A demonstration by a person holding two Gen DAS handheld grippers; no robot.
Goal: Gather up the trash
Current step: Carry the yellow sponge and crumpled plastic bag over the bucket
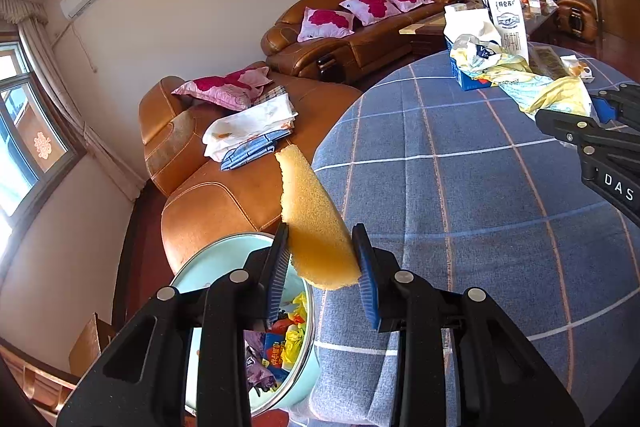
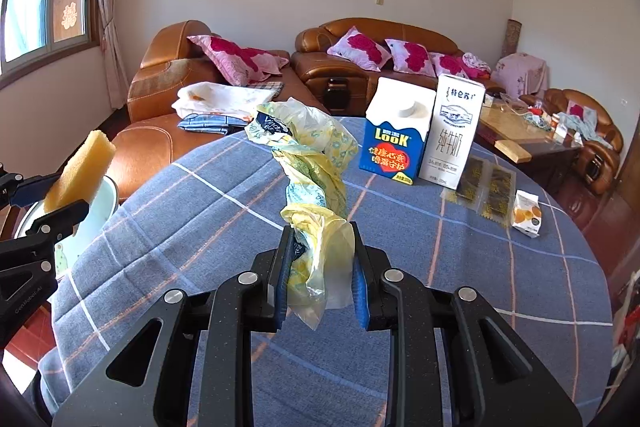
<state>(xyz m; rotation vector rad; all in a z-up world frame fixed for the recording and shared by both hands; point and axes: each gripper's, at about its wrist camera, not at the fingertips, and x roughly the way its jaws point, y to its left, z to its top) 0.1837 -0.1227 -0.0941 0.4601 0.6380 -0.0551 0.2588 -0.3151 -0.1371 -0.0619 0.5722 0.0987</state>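
Left wrist cam first: my left claw (image 1: 322,259) is clamped on a yellow sponge (image 1: 314,223), pads pressing on both sides of it, and the sponge sticks up and tilts left past the edge of the worktop (image 1: 460,187), which has a blue checked cloth over it. Right under that claw, just off the worktop edge, sits a pale green bin (image 1: 208,267) with colourful wrappers (image 1: 280,347) already in it, so the sponge is hanging pretty much over the bin's rim. Behind it there's the orange leather sofa (image 1: 224,195) with folded cloths (image 1: 248,131) on the seat. Over on the right wrist cam, my right claw (image 2: 320,267) is gripping a crumpled yellow plastic bag (image 2: 316,183); the lower end is squeezed between the pads and the rest twists up and away above the cloth, with a dark blue printed bit near the top. Farther back on the worktop stand a blue carton (image 2: 394,143) and a white milk carton (image 2: 452,135), upright and touching side by side. Just right of those lie a couple of flat clear packets with dark stuff inside (image 2: 488,191), and near them a small white box with an orange picture (image 2: 527,215) stands alone. From this side I can also see the left claw and the sponge at the far left edge, above the bin.
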